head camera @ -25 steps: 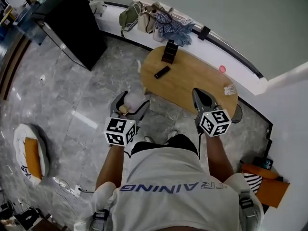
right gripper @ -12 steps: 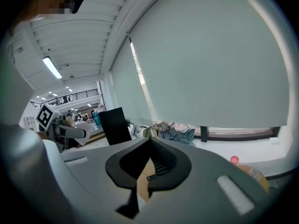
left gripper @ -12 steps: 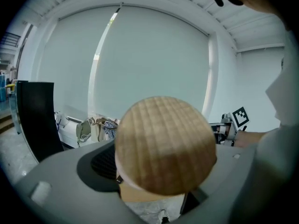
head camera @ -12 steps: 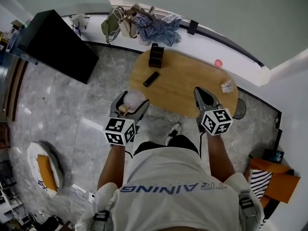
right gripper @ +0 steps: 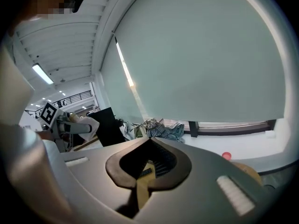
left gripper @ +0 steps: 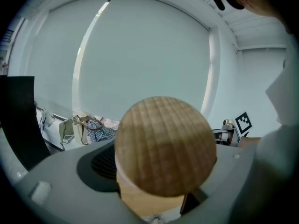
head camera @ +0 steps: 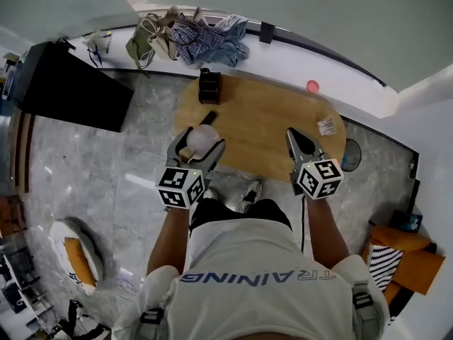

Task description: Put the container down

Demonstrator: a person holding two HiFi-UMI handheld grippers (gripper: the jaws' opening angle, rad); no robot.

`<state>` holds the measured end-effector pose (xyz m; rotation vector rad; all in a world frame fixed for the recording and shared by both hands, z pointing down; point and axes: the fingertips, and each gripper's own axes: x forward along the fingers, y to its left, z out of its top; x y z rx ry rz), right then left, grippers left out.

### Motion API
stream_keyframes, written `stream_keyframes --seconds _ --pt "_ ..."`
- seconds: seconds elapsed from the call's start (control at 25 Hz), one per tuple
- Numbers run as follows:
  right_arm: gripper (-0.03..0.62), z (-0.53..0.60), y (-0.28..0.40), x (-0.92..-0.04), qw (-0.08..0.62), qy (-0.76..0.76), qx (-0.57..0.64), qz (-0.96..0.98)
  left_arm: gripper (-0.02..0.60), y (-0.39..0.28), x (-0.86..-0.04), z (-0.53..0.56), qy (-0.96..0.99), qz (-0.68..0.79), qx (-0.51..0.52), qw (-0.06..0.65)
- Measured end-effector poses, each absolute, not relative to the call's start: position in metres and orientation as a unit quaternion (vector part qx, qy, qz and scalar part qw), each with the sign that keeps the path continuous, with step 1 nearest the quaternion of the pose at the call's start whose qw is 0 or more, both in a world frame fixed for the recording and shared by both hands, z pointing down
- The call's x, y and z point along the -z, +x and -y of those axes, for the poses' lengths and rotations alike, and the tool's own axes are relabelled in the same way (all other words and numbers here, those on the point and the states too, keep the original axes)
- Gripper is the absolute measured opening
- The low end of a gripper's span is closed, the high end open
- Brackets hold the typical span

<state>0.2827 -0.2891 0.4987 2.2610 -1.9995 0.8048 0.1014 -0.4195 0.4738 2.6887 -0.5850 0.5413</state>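
Container (head camera: 204,138) clamped in my left gripper (head camera: 199,142), not yet set down.
My jaws press on the sides of the pale container. Its round wooden lid (left gripper: 163,146) is on, so I cannot see inside. It hangs over the tabletop's (head camera: 272,119) near left edge. My right gripper (right gripper: 148,142) has its jaws together, with nothing in them.

Oval wooden table (head camera: 272,122) on a grey marble floor (head camera: 92,165)
On it: a black box (head camera: 209,85), a slim black bar (head camera: 207,117) — perhaps a remote — and a small printed packet (head camera: 326,126).
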Motion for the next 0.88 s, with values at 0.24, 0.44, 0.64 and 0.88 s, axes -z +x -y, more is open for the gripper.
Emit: stream_keyframes --seconds 0.24,0.44,0.64,0.88 --pt "0.017 0.295 0.281 -0.518 0.017 0.73 -0.279 0.624 0.4 0.11 -0.504 0.433 0.943 0.184 -0.223 0.165" --pt "0.017 0.305 0.267 -0.539 0.021 0.73 -0.304 0.612 0.4 0.116 -0.564 0.44 0.933 0.163 -0.277 0.159" --pt "0.017 0.31 0.252 -0.58 0.031 0.735 -0.332 0.59 0.4 0.123 -0.651 0.437 0.917 0.141 -0.326 0.179" --pt "0.017 0.312 0.254 -0.635 0.051 0.738 -0.357 0.571 0.4 0.147 -0.729 0.44 0.908 0.127 -0.359 0.176"
